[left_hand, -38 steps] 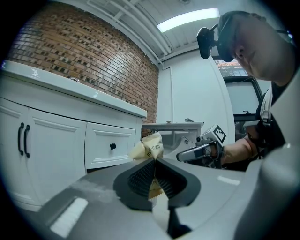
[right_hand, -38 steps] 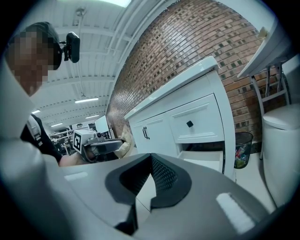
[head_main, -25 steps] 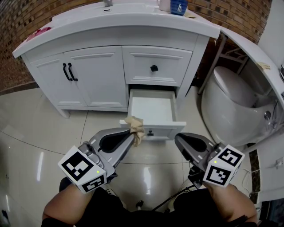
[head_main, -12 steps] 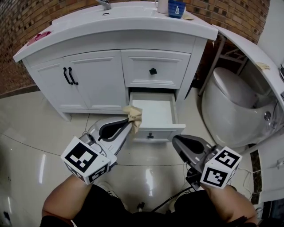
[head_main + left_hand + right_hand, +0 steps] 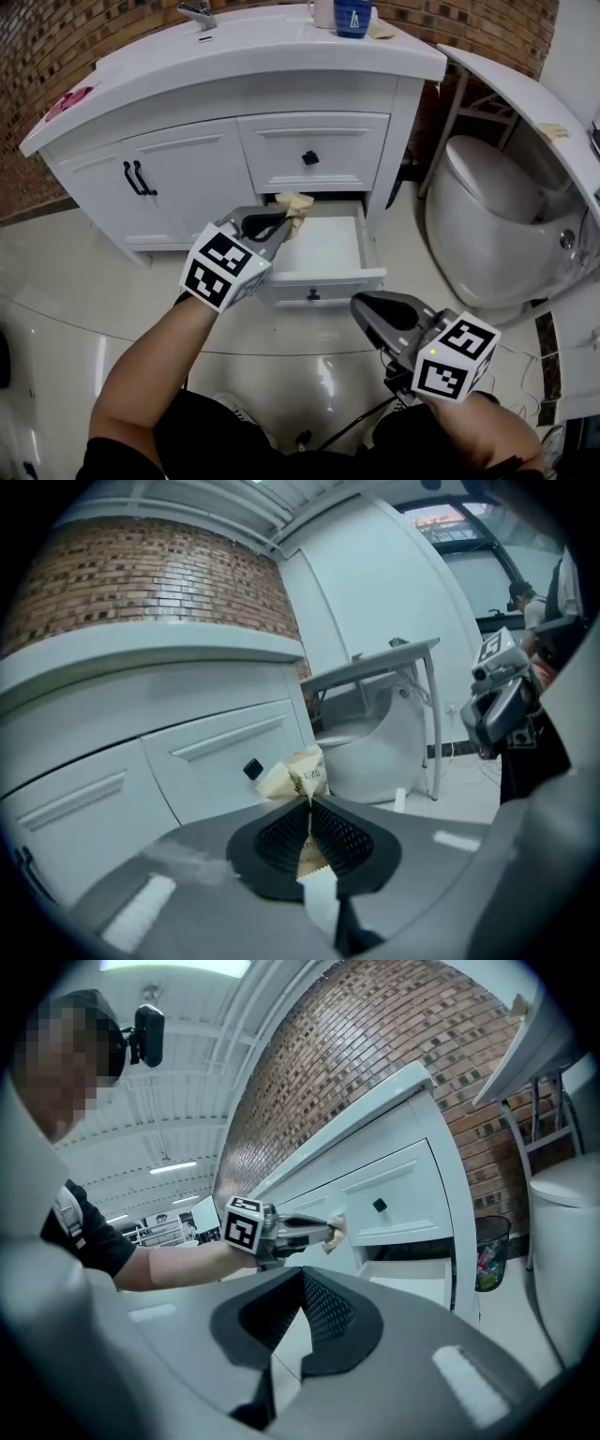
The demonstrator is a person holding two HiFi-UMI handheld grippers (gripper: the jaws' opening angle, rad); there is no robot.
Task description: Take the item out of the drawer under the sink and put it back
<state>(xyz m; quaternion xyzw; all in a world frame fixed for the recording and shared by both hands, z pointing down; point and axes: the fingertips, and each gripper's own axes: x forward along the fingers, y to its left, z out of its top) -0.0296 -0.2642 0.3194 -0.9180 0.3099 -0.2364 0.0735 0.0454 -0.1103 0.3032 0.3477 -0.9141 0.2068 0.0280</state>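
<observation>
Brown brick wall [image 5: 37,56] backs a white sink cabinet [image 5: 187,178] with black-handled doors. Moving right, my left gripper [image 5: 281,223] has its jaws pinched nearly together on a small crumpled beige paper packet [image 5: 296,201], held over the inner end of the open white lower drawer [image 5: 323,246]; whether it touches I can't tell. I judge the packet light, soft and crushable, so gripping its flat sealed edge suits it, though a loose corner could tear or slip. Further right, my right gripper [image 5: 359,302] hangs closed and empty, near a white toilet [image 5: 483,211].
</observation>
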